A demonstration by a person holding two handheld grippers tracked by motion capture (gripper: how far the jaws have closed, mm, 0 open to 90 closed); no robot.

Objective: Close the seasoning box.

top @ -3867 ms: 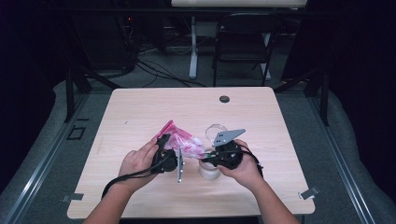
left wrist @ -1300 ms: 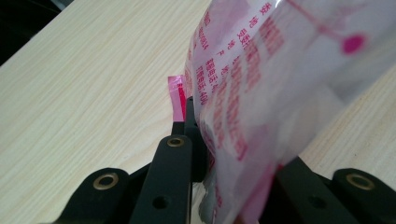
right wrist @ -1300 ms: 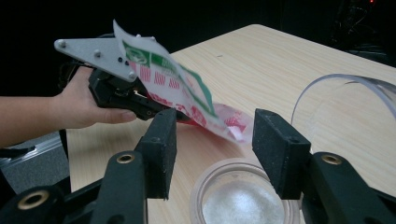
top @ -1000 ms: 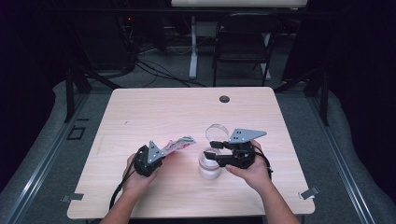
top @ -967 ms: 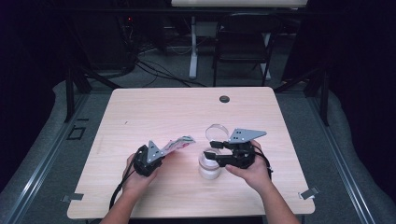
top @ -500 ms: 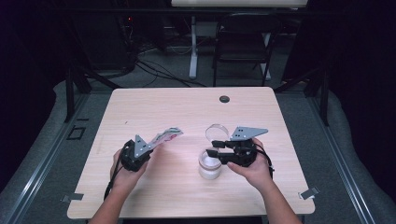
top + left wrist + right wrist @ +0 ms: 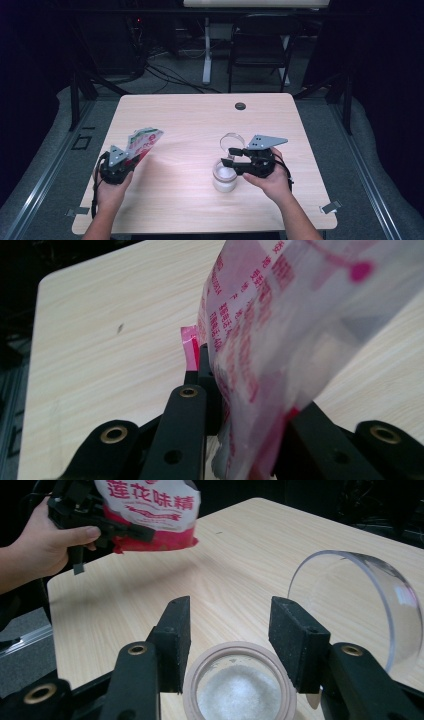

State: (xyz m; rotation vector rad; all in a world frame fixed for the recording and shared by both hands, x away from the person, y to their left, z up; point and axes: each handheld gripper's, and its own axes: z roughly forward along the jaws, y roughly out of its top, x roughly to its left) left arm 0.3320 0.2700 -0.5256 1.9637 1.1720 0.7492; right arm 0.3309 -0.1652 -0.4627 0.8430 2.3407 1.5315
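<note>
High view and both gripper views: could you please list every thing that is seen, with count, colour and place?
Table: one, light wood, centre of the high view.
Jar: one, clear glass with white powder inside, open, on the table before the right claw.
Lid: one, clear, hinged open behind the jar.
Bag: one, pink and white with red print, held up at the table's left side.
Grommet: one, dark, near the table's far edge.
Chair: one, black, beyond the table.
Left claw: shut on the bag.
Right claw: open, jaws on either side of the jar's rim.
Hands: two, left, right.
</note>
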